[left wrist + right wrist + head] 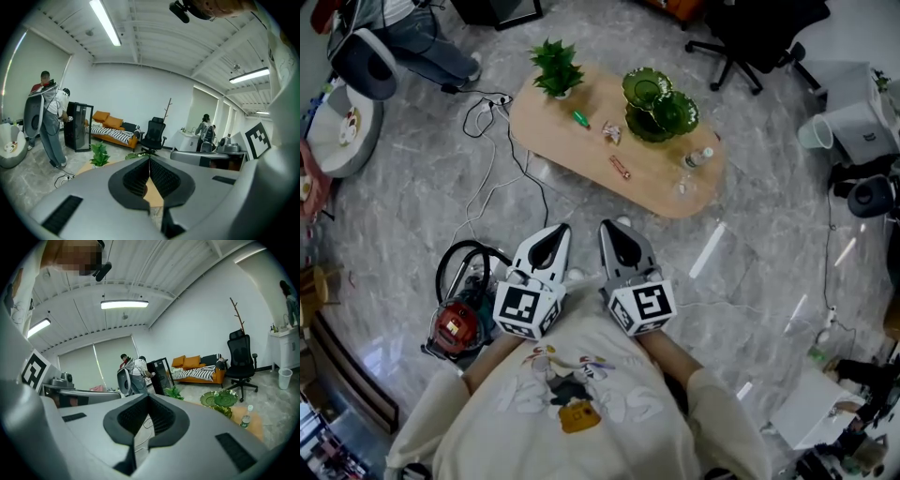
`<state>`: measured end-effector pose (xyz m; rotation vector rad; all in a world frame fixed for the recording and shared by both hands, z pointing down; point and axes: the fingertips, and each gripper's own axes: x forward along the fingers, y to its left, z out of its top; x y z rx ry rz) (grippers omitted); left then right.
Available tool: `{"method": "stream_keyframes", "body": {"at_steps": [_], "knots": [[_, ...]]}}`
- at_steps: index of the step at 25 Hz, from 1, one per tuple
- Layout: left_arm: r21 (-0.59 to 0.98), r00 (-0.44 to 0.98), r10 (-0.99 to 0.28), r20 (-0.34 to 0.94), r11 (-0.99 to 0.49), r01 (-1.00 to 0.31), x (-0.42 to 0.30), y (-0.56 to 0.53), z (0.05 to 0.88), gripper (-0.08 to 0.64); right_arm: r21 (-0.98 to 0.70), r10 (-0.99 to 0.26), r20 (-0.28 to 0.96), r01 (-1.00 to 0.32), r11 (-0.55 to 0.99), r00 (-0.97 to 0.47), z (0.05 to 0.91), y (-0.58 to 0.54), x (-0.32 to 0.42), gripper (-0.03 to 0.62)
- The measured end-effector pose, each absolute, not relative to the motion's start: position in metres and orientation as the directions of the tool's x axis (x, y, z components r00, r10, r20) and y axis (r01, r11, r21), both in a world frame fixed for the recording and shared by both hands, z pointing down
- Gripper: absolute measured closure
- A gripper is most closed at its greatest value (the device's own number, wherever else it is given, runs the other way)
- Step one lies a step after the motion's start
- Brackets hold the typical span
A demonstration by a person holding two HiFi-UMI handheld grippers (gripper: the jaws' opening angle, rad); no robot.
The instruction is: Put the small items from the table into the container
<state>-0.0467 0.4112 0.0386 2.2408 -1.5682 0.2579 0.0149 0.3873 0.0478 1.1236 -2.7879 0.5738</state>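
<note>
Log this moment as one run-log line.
left gripper: shut, empty | right gripper: shut, empty | small items: on table

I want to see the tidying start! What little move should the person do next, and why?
Probably step closer to the wooden table: the left tool and right tool are both shut, empty and held short of it. The small red item lies nearest them, with the green glass dish behind it.

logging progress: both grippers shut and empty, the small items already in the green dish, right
No. The head view shows the small items lying on the table, outside the green dish. Left gripper and right gripper are shut and empty.
</note>
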Motion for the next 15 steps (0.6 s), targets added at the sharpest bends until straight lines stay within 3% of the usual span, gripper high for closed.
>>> {"method": "stream_keyframes", "body": {"at_steps": [15], "knots": [[0.181,0.348,-0.844,0.408,-0.299,-0.937,0.034,0.263,0.046,0.551,-0.336,-0.643,0.21,-0.672,0.66,-0.737,0.062,0.24,0.096,0.586]]}}
